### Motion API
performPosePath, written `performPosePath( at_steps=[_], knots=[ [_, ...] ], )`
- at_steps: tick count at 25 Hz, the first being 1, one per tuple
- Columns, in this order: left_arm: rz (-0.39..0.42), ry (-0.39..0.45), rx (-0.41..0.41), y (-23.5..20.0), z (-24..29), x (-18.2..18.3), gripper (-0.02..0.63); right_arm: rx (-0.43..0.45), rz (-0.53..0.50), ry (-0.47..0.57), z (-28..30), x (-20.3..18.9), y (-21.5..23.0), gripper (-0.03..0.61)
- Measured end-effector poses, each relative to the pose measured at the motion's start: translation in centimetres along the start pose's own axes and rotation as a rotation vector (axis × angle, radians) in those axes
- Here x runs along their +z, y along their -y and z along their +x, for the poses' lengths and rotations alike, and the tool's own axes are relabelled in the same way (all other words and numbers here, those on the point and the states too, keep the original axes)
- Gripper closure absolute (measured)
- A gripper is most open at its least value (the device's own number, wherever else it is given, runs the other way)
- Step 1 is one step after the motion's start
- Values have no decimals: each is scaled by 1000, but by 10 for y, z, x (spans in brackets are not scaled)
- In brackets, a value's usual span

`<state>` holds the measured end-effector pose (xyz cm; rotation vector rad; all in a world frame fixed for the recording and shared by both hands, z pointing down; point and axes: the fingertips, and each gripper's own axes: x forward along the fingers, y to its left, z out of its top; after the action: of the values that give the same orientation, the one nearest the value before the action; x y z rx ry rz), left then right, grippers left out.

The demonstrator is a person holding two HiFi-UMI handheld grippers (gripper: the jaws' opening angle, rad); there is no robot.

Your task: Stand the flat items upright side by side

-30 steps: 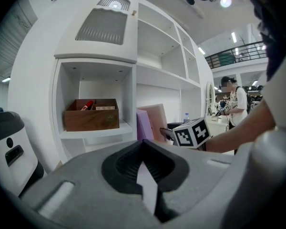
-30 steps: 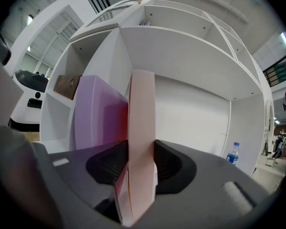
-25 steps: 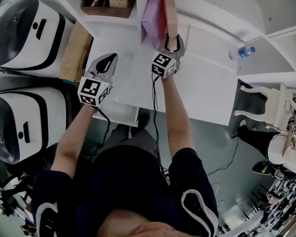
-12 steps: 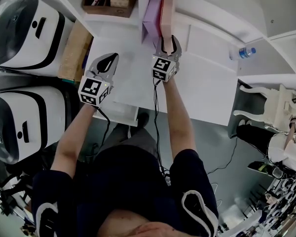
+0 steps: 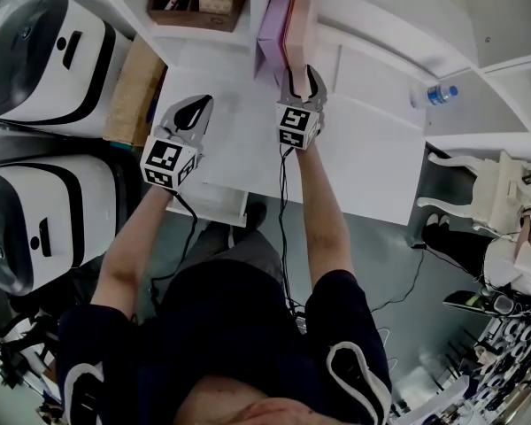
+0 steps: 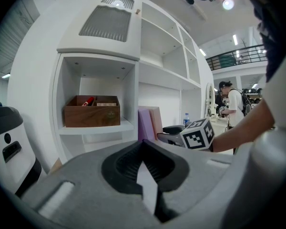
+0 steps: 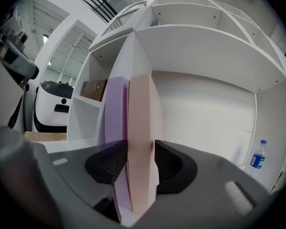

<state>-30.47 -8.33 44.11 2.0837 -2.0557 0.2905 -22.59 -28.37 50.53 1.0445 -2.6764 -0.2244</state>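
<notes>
Right gripper view is showing the right gripper (image 5: 302,72) with jaws part-open, pressing on the pink board (image 7: 140,128), which is standing upright on the counter (image 5: 372,158) against the purple board (image 7: 115,118). Both are looking stiff, light and tippy, so gripping low on the near edge is looking best. The left gripper (image 5: 195,112) is hanging shut and empty. The jaws are hiding the boards' feet.

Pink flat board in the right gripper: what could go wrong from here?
The pink flat board stands on edge in the right gripper, with nothing on the white shelf propping its right side; released off plumb, it may topple that way. The purple flat board sits tight against it, so pulling the gripper back could drag it out.
</notes>
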Motion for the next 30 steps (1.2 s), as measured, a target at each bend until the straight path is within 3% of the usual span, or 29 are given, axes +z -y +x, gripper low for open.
performPosePath(
  at_steps=[10,16,22,30],
  knots=[
    [0,2,-10,3,1,2,614,19,2,10,-12,7,-1,404],
    [0,6,-11,4,0,3,614,37,55,24,-27,15,0,429],
    [9,20,-13,9,-2,8,614,98,151,20,-55,29,-7,481],
    [27,48,-5,13,-12,17,614,152,202,15,-100,49,-11,552]
  ],
)
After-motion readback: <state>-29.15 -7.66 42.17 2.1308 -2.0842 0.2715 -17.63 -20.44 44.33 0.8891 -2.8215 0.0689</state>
